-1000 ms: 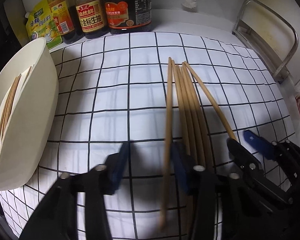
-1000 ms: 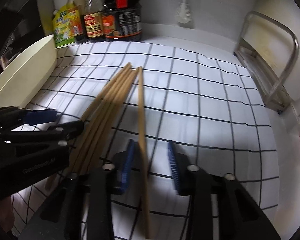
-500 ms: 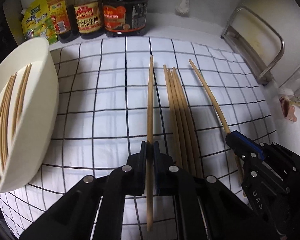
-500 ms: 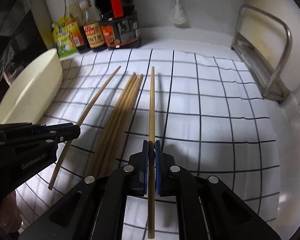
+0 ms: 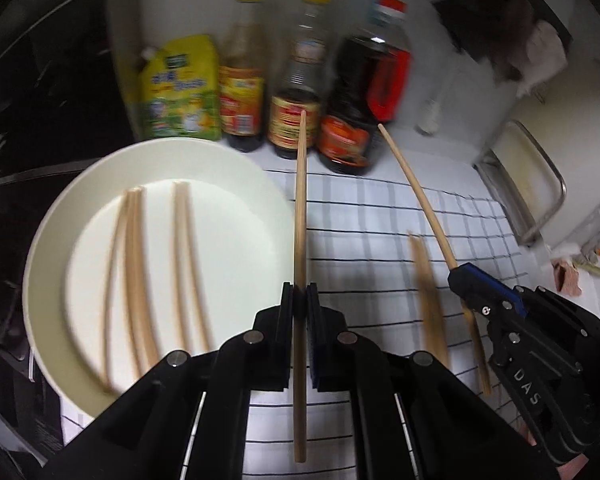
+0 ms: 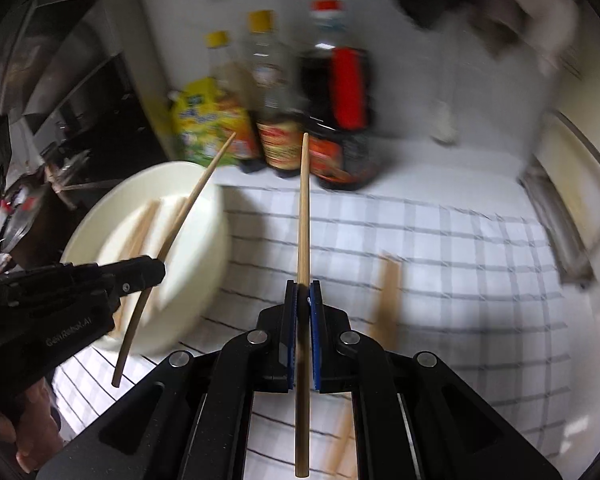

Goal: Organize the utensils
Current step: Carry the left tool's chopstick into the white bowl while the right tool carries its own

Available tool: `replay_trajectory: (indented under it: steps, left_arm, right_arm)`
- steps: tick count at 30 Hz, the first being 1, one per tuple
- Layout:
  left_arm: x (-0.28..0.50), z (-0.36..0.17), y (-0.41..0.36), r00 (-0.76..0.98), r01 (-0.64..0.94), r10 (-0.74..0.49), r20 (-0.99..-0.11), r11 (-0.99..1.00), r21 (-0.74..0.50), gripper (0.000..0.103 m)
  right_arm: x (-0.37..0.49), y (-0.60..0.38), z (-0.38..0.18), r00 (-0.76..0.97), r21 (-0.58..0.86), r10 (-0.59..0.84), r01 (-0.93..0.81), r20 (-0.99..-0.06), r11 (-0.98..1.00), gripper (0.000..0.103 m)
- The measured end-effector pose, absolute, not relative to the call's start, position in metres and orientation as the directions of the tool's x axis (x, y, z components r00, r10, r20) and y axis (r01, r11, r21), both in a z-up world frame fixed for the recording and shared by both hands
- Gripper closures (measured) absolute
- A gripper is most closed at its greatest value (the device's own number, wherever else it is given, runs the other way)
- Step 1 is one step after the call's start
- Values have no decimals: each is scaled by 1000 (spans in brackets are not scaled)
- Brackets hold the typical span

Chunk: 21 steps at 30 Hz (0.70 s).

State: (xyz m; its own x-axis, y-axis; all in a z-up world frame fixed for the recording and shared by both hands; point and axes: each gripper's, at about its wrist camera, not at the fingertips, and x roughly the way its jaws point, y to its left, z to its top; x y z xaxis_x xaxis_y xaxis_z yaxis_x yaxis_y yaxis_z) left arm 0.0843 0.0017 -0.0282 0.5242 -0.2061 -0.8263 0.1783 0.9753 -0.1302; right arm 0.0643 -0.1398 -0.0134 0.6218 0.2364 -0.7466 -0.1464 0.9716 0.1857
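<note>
My left gripper (image 5: 300,294) is shut on one wooden chopstick (image 5: 300,200) and holds it raised beside the right rim of the white bowl (image 5: 56,216). Several chopsticks (image 5: 140,280) lie in the bowl. My right gripper (image 6: 303,290) is shut on another chopstick (image 6: 304,208), raised above the checked cloth (image 6: 460,248). In the left wrist view the right gripper (image 5: 466,276) and its chopstick (image 5: 416,192) show at the right. In the right wrist view the left gripper (image 6: 156,272) is in front of the bowl (image 6: 204,248). A few chopsticks (image 5: 430,304) stay on the cloth.
Sauce bottles (image 5: 296,80) and a yellow pouch (image 5: 180,88) stand along the back wall behind the bowl. A metal rack (image 5: 532,184) stands at the right. The cloth (image 5: 360,220) covers the counter.
Both grippers have lifted their chopsticks off the cloth and swung left toward the bowl. The views are blurred by the motion.
</note>
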Motion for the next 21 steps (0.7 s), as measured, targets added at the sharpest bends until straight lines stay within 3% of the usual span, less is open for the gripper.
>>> replay_trajectory:
  steps: [10,21]
  left_arm:
    - [102,-34,128,546,15,-88,-833,995,-95,96]
    - [122,-73,168,478,-10,-84,-874,995,-101,96]
  right_arm:
    - [116,-8,-23,553,205,345,-300,-758,932,97]
    - [145,47,-67,437,233,336,-272,-834,933,97]
